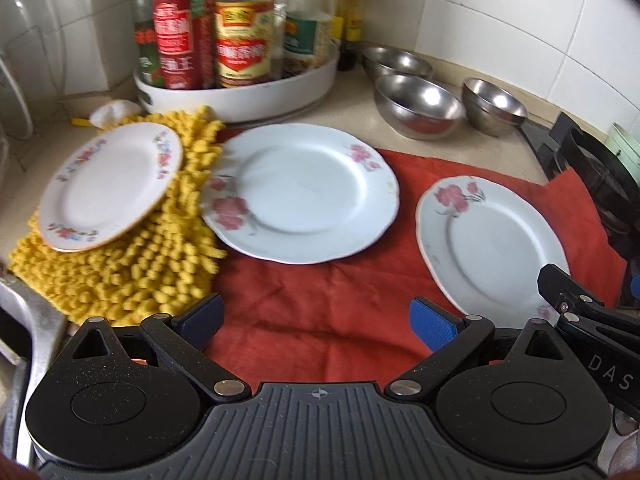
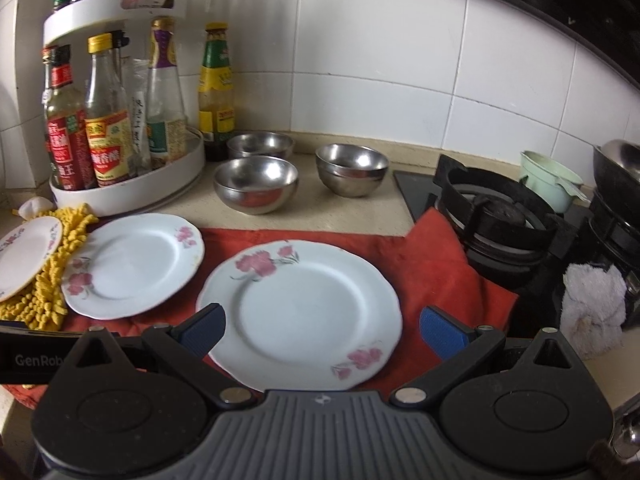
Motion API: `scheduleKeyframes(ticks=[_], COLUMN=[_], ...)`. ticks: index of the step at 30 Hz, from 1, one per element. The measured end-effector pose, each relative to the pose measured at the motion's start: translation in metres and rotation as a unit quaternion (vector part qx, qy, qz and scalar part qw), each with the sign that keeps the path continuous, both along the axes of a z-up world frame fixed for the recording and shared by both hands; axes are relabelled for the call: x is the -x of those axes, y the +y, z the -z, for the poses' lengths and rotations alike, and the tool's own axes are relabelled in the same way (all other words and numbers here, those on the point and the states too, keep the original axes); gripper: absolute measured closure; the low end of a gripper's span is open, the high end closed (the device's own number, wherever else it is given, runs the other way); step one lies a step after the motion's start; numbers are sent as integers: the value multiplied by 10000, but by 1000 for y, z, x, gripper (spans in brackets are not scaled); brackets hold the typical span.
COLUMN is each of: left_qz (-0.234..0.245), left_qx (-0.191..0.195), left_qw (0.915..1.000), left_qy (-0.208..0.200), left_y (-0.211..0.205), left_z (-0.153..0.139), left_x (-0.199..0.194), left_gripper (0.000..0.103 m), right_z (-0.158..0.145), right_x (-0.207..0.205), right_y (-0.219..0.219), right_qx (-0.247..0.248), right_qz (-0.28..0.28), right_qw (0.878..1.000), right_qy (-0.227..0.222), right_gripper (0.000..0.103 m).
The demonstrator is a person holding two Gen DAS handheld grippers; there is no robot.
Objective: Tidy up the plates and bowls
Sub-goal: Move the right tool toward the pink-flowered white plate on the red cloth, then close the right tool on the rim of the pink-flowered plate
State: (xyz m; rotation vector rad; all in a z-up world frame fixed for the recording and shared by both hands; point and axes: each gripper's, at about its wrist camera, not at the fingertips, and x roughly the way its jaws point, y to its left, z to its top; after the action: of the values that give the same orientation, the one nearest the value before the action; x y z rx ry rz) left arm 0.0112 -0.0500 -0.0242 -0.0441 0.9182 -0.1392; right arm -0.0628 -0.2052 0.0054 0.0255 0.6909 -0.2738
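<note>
Left claw (image 1: 316, 320) and right claw (image 2: 322, 330), both with ribbed blue pads, stand spread wide, gripping nothing. Nearest, two glazed scalloped plates, one (image 2: 300, 312) right, one (image 1: 300, 192) middle, lie flat on a red cloth (image 1: 320, 312). A smaller plate (image 1: 110, 186) rests tilted on a nubby yellow mat (image 1: 132, 272). Beyond, three round steel bowls (image 2: 256, 188) sit on the speckled desk (image 2: 308, 208).

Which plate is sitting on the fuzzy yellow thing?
The smallest plate, at far left, with tiny colourful flowers on its rim. It rests on the yellow mop cloth; the two bigger pink-flowered plates lie on red cloth.
</note>
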Motion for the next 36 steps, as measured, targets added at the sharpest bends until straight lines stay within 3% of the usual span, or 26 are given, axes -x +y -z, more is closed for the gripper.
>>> scheduleKeyframes(ticks=[10, 15, 19, 27, 31, 36], left_qz=[193, 295, 295, 244, 167, 303], left_qx=[238, 24, -19, -88, -158, -154], left_qw=[9992, 9992, 9987, 9977, 9981, 9983], left_qy=[269, 286, 411, 629, 564, 471], left_y=[-33, -58, -75, -98, -103, -115], left_z=[9, 15, 23, 40, 42, 43], left_x=[-19, -30, -42, -62, -66, -68], left_gripper=[3, 3, 3, 4, 4, 4], right_z=[5, 20, 34, 55, 57, 57], right_x=[-20, -37, -51, -80, -86, -90], right_y=[-47, -75, -95, -121, -128, -138], right_qx=[-75, -212, -608, -1337, -1344, -1388], right_qz=[-413, -727, -913, -1547, -1869, -2175], right_qw=[9991, 9963, 9918, 9734, 9678, 9605], right_qy=[82, 418, 649, 1030, 1018, 1045], right_gripper=[3, 17, 26, 54, 55, 63])
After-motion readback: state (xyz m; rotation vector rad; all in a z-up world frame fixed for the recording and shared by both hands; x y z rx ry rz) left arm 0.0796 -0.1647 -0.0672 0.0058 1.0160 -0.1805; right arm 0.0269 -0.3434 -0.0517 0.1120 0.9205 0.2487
